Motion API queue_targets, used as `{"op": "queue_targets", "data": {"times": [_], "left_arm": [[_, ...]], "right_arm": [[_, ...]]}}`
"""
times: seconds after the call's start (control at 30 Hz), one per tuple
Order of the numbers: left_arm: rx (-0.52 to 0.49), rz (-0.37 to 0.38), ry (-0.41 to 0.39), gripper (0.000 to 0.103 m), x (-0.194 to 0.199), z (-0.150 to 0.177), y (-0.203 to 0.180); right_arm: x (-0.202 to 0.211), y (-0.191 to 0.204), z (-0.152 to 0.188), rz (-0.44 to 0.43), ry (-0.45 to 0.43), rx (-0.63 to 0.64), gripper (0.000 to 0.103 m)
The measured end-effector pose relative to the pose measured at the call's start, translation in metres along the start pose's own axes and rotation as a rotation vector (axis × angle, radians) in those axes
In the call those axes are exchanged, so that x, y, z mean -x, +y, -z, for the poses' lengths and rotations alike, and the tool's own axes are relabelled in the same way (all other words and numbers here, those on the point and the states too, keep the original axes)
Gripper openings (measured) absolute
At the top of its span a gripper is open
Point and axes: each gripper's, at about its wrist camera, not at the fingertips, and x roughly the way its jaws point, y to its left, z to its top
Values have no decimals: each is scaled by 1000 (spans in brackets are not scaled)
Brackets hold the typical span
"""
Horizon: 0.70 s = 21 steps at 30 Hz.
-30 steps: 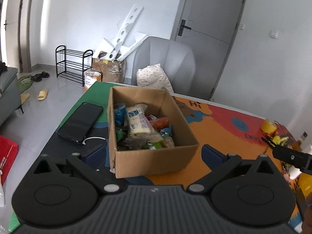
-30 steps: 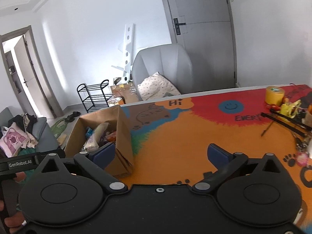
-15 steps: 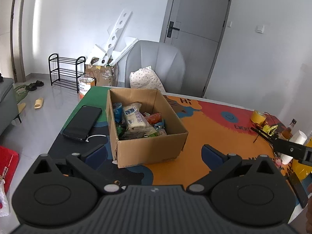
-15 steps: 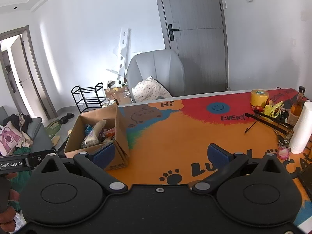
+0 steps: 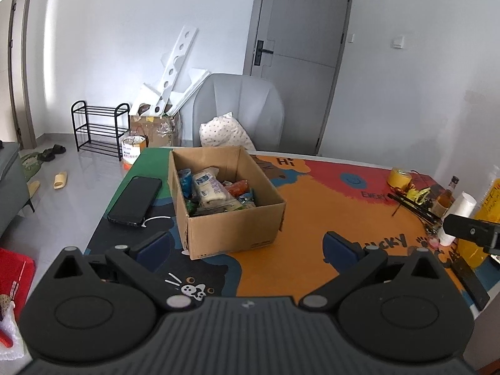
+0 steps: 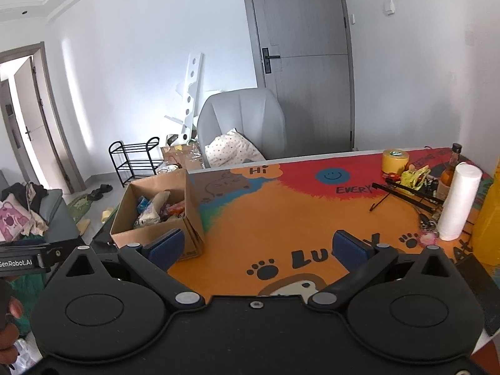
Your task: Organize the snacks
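Snacks [image 5: 215, 192] in box [image 5: 231, 231], apparently untouched.

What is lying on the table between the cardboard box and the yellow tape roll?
Nothing: in the right wrist view, only bare printed table mat stretches from the cardboard box to the yellow tape roll.

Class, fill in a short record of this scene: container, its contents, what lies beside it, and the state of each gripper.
container: open cardboard box on the colourful table mat
contents: mixed snack packets
beside box: black phone, flat on the mat
left gripper: open, empty
right gripper: open, empty
far end: yellow tape roll, paper towel roll
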Motion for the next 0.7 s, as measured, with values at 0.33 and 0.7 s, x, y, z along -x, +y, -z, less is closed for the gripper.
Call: {"op": "queue_targets", "data": {"times": [0.33,0.7], "left_arm": [[-47,5,-15,103,21,9,-5],[-52,-2,-21,103,26,12,-3]], "right_arm": [[22,3,13,-1,-25,13,103],[26,-4,15,26,-41,-10,103]]}}
